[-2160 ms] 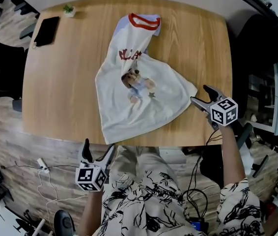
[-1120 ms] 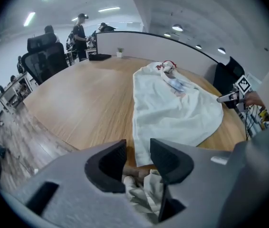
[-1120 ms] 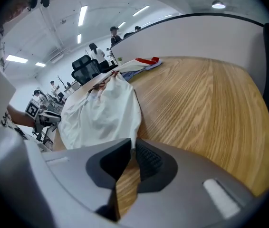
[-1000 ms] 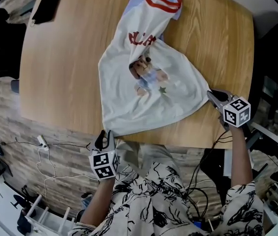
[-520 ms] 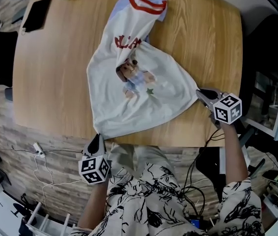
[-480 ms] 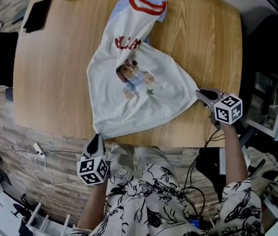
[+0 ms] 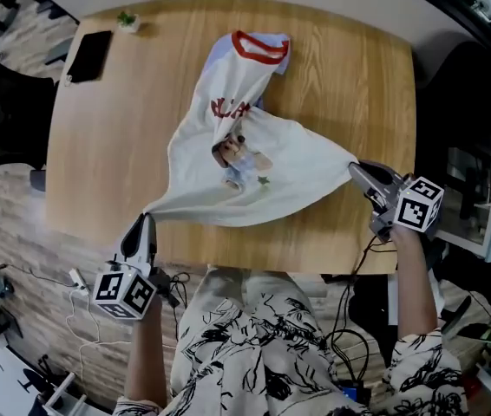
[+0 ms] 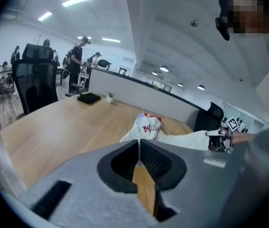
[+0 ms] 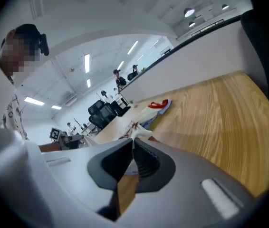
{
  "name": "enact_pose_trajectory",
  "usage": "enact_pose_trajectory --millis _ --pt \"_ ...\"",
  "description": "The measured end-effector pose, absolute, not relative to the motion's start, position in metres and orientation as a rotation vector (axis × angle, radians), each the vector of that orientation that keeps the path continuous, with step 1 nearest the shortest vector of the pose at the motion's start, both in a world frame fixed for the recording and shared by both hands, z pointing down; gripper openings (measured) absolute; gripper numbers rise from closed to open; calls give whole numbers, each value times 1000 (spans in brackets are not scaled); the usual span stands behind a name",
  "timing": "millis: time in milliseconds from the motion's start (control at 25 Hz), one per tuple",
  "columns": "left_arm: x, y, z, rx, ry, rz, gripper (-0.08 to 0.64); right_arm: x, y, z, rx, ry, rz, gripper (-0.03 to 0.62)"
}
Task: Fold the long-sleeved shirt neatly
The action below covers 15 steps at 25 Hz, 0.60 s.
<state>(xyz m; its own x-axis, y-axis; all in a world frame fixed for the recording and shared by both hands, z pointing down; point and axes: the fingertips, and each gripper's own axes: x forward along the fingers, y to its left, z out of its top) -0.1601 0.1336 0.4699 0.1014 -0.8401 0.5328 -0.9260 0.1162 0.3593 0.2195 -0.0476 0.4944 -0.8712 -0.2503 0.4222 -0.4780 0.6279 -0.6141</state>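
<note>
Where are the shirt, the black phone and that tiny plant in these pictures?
shirt [image 7: 293, 167], head view, on the plain white cloth of its body.
black phone [image 7: 89, 55], head view, on the middle of its dark face.
tiny plant [image 7: 126, 19], head view, on its green leaves.

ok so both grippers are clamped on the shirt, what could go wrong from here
1. The left gripper and right gripper each pinch only a bottom corner of the shirt; pulled this taut, a corner could slip out.
2. The shirt is bunched and creased around its print, so folding now may lock those wrinkles in.
3. The red collar end lies loose on the table; more pull toward the person could drag the shirt off the near edge.
</note>
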Motion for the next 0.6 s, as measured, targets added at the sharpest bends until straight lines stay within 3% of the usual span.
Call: enact_pose_trajectory --millis 600 --pt "-231 8 217 2141 -1821 -278 21 179 -110 244 740 -3062 870 17"
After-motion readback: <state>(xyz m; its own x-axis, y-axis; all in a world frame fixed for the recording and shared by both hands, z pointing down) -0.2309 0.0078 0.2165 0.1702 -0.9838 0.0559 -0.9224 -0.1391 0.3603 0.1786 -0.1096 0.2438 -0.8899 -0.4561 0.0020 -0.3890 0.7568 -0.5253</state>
